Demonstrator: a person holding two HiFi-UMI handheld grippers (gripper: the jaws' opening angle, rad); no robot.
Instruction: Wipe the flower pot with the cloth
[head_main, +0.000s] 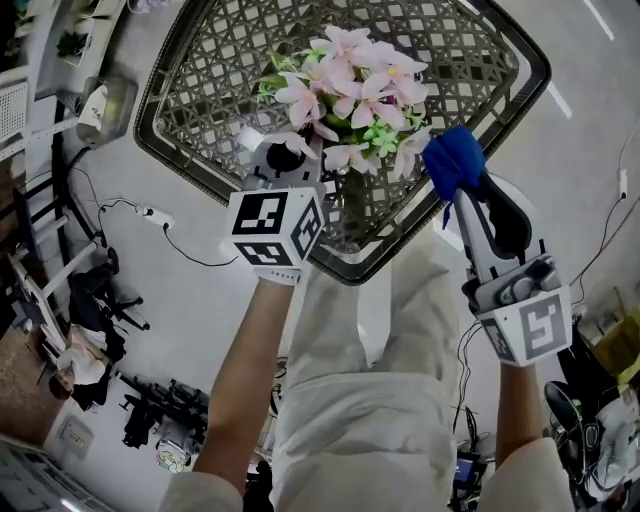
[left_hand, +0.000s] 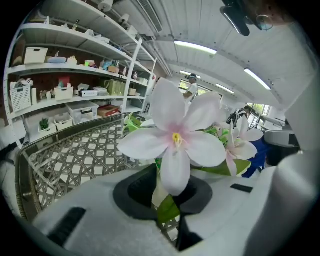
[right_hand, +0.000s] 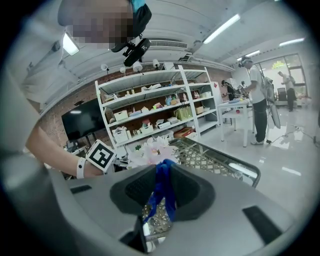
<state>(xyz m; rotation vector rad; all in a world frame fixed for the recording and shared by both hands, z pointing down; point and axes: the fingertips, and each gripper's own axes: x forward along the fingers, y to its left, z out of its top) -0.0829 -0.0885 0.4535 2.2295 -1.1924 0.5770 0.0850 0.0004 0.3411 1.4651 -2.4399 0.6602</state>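
Note:
A bunch of pink and white artificial flowers (head_main: 350, 85) stands on a lattice-topped table (head_main: 190, 60); the blossoms hide most of the pot beneath them. My left gripper (head_main: 283, 155) reaches into the bunch's left side. In the left gripper view its pads close round a pale stem and green leaf (left_hand: 167, 209), with a large bloom (left_hand: 175, 140) right above. My right gripper (head_main: 462, 200) is just right of the flowers, shut on a blue cloth (head_main: 455, 160). That cloth (right_hand: 162, 185) hangs as a strip between its pads.
The table's dark metal rim (head_main: 345, 272) curves close to the person's legs. Cables and a power strip (head_main: 152, 213) lie on the floor at left, with dark gear (head_main: 160, 405) lower left. Shelves of boxes (left_hand: 75, 92) stand behind. People stand (right_hand: 257, 100) far right.

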